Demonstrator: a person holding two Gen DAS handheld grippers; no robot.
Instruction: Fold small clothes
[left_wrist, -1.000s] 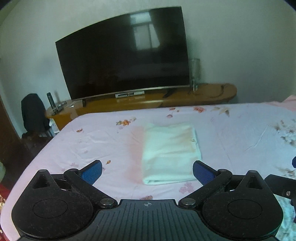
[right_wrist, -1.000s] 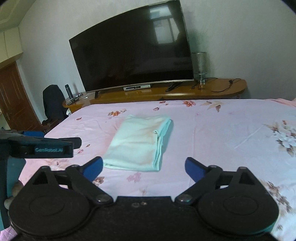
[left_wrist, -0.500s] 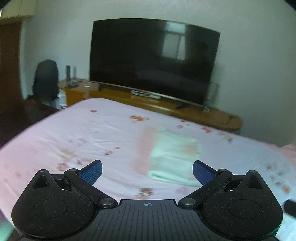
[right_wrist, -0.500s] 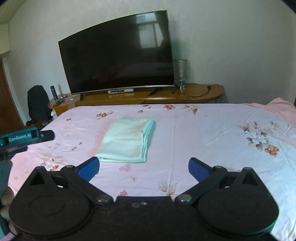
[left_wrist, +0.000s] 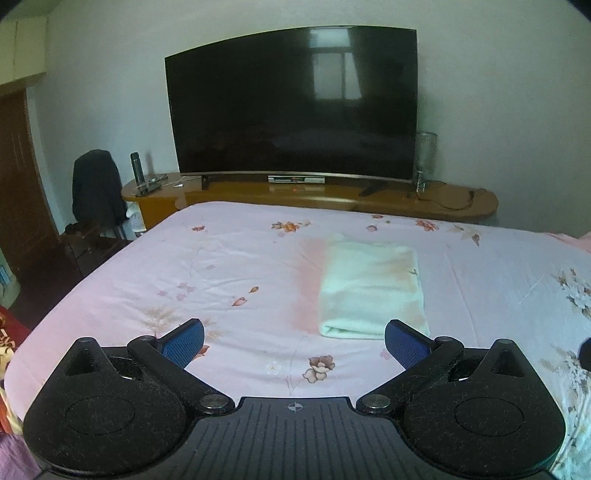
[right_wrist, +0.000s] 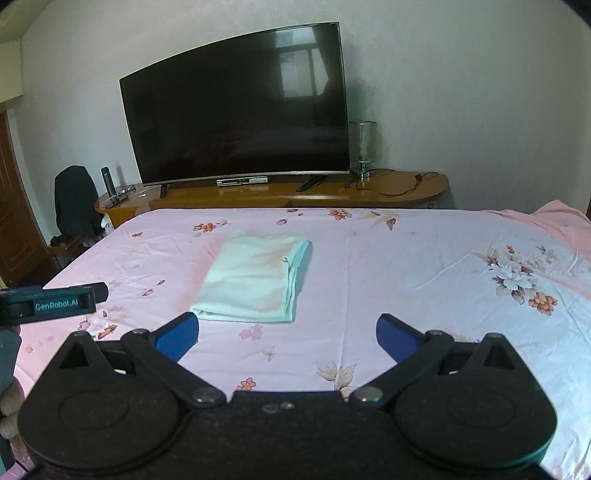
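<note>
Bedroom, pink floral bed sheet (left_wrist: 240, 266) under a big dark TV (left_wrist: 295, 107) on a wood stand (right_wrist: 280, 194). Pale green folded cloth (left_wrist: 369, 288) lies flat mid-bed, at 1 o'clock of the left gripper (left_wrist: 293, 341) and 11 o'clock of the right gripper (right_wrist: 286, 332). Both tongs spread wide, empty, apart from the cloth. Fold looks done. Risks, as I judge: a low pass snags the stacked right edge and peels layers open; pinching sheet along with cloth drags it crooked.
</note>
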